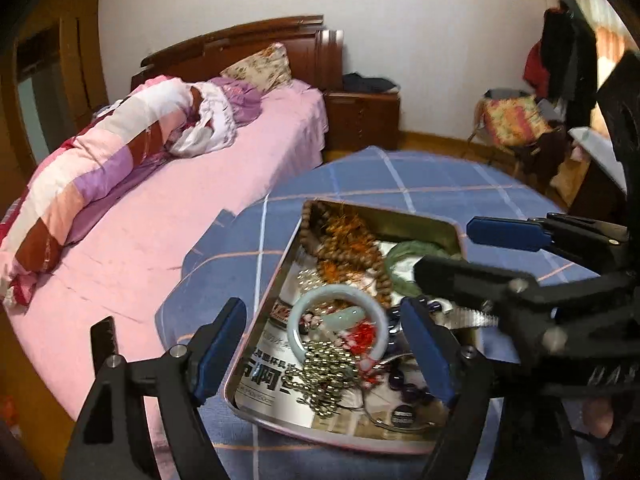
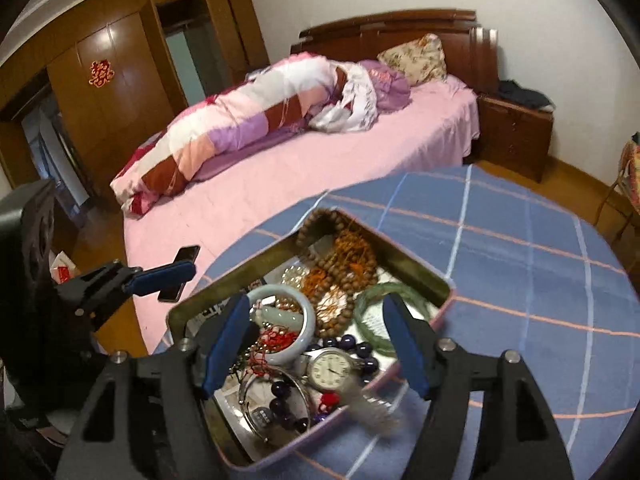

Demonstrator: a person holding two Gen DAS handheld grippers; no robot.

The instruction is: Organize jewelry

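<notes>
Jewelry lies heaped in a shallow metal tin (image 1: 460, 236) on a round table under a blue checked cloth (image 1: 400, 176), with a pink bed (image 1: 168, 216) behind.

In the left wrist view, the left gripper (image 1: 324, 348) hangs over the near end of the tin with its 2 blue pads spread wide and nothing between them; below the gap sit a pale jade bangle (image 1: 304, 304) and a tangle of metal bead chain (image 1: 324, 376). Farther back lie a brown wooden bead strand (image 1: 348, 248) and a green bangle (image 1: 404, 256). The right gripper (image 1: 452, 268) reaches in from the right side, jaws parted, over the green bangle.

In the right wrist view, the right gripper (image 2: 316, 344) also stands apart and empty above the tin (image 2: 400, 252). Under it lie a wristwatch (image 2: 330, 370) with a blurred strap, dark purple beads (image 2: 360, 350), a silver bangle (image 2: 276, 400) and the pale bangle (image 2: 280, 300). The left gripper (image 2: 168, 274) shows at the left edge near a dark phone (image 2: 186, 256) on the bed; only 1 pad is clear there.

Neither gripper grips anything, so the step looks like choosing the next piece. The next move calls for lowering onto 1 item and closing on it alone; the strands overlap, so a careless lift may drag neighbours along.
</notes>
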